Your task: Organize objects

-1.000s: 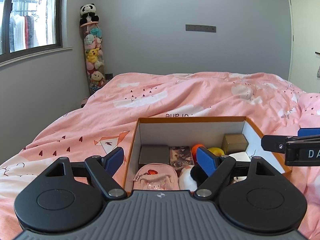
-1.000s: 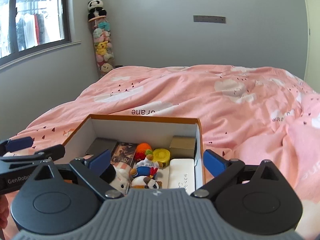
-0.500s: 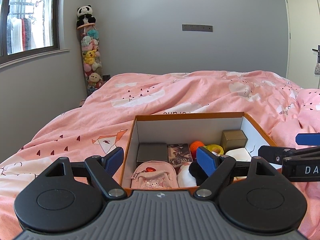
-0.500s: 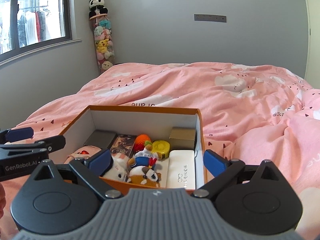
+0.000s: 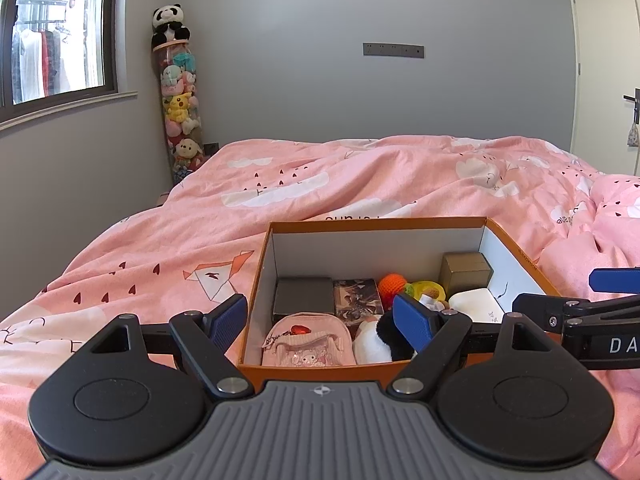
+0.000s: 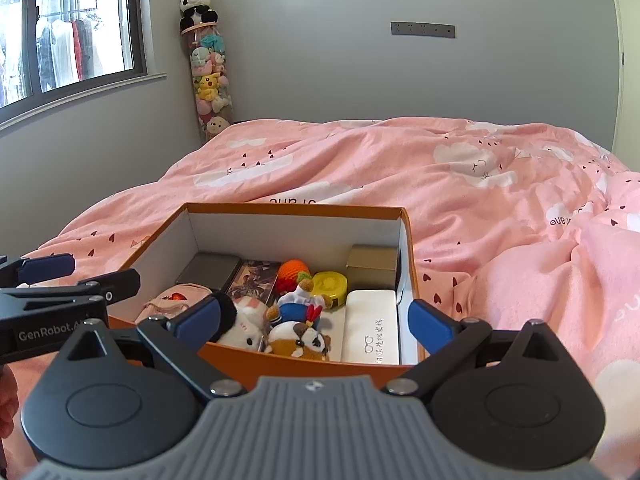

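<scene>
An orange box (image 5: 520,256) (image 6: 410,240) with white inner walls sits on the pink bed. It holds a grey case (image 5: 304,300), a pink pouch (image 5: 308,344), a picture card (image 5: 356,306), an orange crochet ball (image 6: 294,272), a yellow round tin (image 6: 330,286), a tan cube (image 6: 370,266), a white case (image 6: 372,332) and plush toys (image 6: 296,320). My left gripper (image 5: 326,320) is open and empty before the box's near left part. My right gripper (image 6: 314,320) is open and empty before the box's near right part.
The pink patterned duvet (image 5: 360,176) covers the bed around the box. A tall clear tube of plush toys with a panda on top (image 5: 176,92) stands in the far left corner. A window is on the left wall, a door (image 5: 608,64) on the right.
Both grippers have drawn back and up from the box, so more of its near wall and contents show. Both stayed open and empty.
</scene>
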`<state>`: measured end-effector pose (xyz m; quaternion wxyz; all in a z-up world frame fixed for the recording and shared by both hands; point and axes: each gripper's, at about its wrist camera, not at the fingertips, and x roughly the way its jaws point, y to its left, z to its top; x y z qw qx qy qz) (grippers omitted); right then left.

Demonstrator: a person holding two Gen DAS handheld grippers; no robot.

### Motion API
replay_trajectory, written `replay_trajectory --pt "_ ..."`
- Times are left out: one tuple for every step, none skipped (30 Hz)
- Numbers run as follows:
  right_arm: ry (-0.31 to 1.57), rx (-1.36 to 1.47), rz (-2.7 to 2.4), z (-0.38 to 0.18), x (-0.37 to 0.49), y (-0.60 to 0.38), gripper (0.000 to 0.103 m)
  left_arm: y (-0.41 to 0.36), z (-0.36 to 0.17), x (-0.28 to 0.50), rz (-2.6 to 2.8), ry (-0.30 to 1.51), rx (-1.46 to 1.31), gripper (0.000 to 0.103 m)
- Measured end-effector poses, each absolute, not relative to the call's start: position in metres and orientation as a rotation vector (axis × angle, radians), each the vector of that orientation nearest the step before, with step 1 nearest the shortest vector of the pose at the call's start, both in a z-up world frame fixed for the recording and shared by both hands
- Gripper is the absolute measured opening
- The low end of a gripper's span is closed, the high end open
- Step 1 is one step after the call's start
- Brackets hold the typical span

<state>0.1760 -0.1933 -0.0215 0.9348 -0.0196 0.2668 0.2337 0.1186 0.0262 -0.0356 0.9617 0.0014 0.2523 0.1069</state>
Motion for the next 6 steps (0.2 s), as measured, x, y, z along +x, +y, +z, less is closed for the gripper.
replay_trajectory --pt "0.547 -0.040 0.479 -0.0217 0.1757 -0.1932 0.100 0.0267 -0.0361 0.1188 0.218 0.513 0.001 0.095" --pt "0.548 -0.040 0.479 -0.0218 0.1756 -0.1932 0.100 0.0267 -0.0362 0.1189 0.218 0.515 0.000 0.095" --pt "0.549 -0.040 0.478 -0.0219 0.1755 -0.1929 0.100 0.0269 -0.0364 0.1187 0.218 0.517 -0.002 0.095" --pt "0.550 -0.040 0.478 -0.0221 0.1755 -0.1931 0.100 0.0268 -0.0364 0.1186 0.217 0.518 -0.004 0.095" --pt "0.551 -0.040 0.478 -0.0224 0.1755 -0.1931 0.100 0.0272 -0.0363 0.1189 0.218 0.518 -0.007 0.095" --pt "0.553 -0.039 0.478 -0.0229 0.1754 -0.1932 0.101 0.0273 -0.0362 0.1188 0.218 0.518 -0.009 0.095"
